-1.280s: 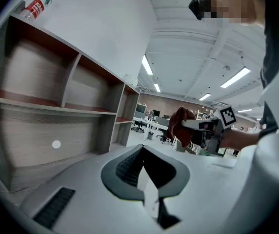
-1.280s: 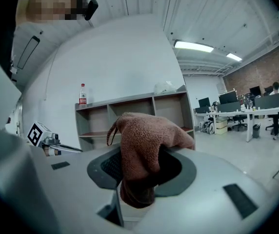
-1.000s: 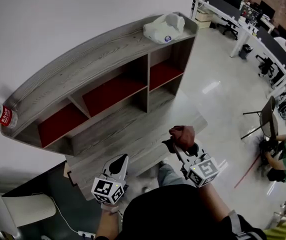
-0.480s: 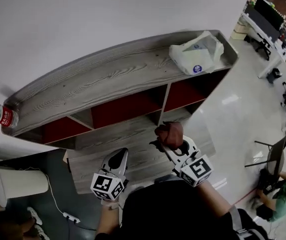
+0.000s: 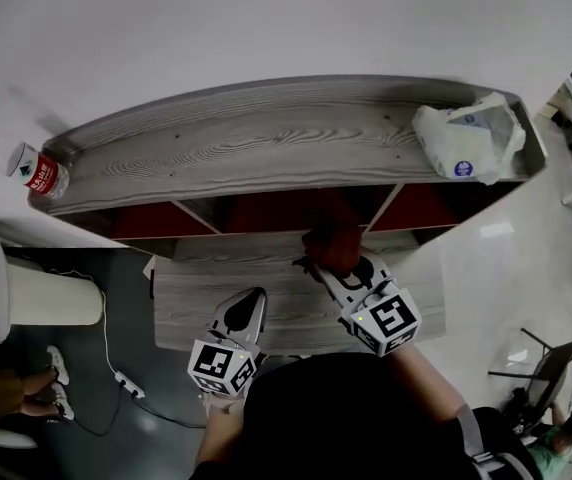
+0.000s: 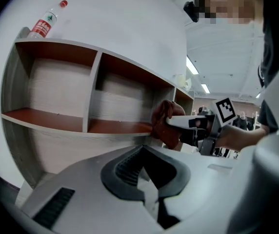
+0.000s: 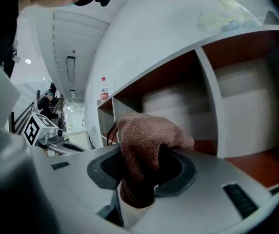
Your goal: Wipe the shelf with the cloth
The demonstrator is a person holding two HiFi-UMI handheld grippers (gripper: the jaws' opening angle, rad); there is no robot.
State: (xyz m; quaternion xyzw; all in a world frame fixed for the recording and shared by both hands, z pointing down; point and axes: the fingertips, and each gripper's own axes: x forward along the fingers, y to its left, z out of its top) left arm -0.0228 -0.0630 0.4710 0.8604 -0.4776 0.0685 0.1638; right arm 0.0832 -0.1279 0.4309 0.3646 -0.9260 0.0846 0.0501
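Observation:
The wooden shelf unit point(image 5: 246, 148) has a grey top and red-floored compartments point(image 6: 110, 126). A brown cloth point(image 5: 334, 246) is bunched in my right gripper point(image 5: 338, 268), which is shut on it at the front edge of the middle compartments. In the right gripper view the cloth point(image 7: 144, 147) fills the jaws of my right gripper point(image 7: 139, 179), with the shelf point(image 7: 217, 106) just beyond. My left gripper point(image 5: 249, 303) hangs lower left over the grey board, jaws together and empty. From the left gripper view my left gripper point(image 6: 151, 189) faces the cloth point(image 6: 166, 128).
A plastic bottle point(image 5: 36, 168) with a red label lies at the left end of the shelf top; a white plastic bag point(image 5: 466, 143) sits at its right end. A grey wooden board point(image 5: 196, 303) lies below the shelf. A white seat point(image 5: 21, 293) and floor cable point(image 5: 116, 368) are at left.
The head view has swung so that the shelf is now seen from above and square on. The right gripper with the cloth has come up to the shelf's middle compartments. The left gripper has hardly moved.

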